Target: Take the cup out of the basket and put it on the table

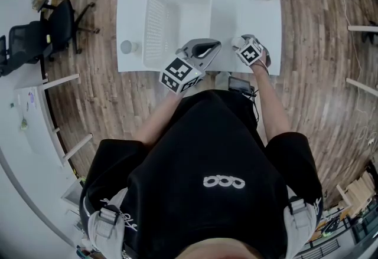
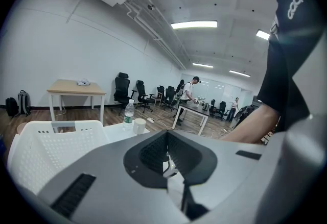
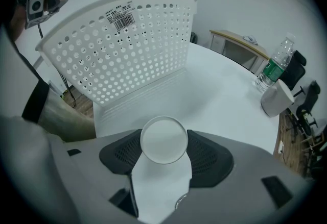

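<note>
Right claw [image 3: 164,155] is partly open, its two dark pads pressed against either side of the white cup [image 3: 163,139], which fills the gap between them. The cup lies along the line of the jaws, with its round end pointing away toward the perforated wall of the basket [image 3: 127,39]. It is therefore out of the basket and over the bare white counter [image 3: 225,100], just beside the basket's right wall and near the person's edge. Whether it touches the surface cannot be told.

The grip on the sides looks chosen to leave the end of the cup free, so the cup can be turned upright and stood down; that turn is probably what remains. Open counter lies ahead of it, well apart from the water bottle [image 3: 276,67] and the second cup [image 3: 277,98] at the far corner (neither seems part of the job).

Left claw [image 2: 167,149] has its pads together and holds nothing. In the head view it hovers at the near right corner of the basket, close to the other claw, seemingly parked out of the way rather than steadying anything.
</note>
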`<state>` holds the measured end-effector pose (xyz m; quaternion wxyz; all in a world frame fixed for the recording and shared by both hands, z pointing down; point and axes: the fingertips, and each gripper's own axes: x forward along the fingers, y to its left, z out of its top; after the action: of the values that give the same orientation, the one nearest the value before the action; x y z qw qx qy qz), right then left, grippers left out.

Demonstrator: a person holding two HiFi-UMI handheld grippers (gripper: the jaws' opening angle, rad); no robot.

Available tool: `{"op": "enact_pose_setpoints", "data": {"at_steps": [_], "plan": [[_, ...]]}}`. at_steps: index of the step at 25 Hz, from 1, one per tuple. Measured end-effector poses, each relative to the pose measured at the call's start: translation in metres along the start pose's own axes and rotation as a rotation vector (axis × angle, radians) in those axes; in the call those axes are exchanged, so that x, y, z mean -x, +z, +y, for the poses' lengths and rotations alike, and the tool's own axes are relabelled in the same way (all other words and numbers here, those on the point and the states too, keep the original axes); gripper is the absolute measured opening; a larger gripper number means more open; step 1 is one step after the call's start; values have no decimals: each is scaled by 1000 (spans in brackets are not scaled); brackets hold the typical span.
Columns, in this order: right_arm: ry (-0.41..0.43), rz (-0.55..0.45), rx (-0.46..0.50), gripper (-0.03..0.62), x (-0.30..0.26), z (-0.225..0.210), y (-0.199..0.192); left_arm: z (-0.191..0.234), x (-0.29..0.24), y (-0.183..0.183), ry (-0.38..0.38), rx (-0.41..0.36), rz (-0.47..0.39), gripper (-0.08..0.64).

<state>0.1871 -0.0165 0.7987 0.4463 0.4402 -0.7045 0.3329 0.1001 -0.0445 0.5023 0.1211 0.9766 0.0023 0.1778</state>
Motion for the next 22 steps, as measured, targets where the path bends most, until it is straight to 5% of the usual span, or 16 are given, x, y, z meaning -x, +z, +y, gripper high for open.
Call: {"op": "enact_pose_setpoints", "data": {"at_steps": [14, 22], "plan": [[15, -105, -28, 275, 41, -2, 12, 0, 6, -3, 35, 5, 1, 9], [-28, -334, -105, 267, 123, -12, 33, 1, 17, -2, 125, 36, -36, 9]]}}
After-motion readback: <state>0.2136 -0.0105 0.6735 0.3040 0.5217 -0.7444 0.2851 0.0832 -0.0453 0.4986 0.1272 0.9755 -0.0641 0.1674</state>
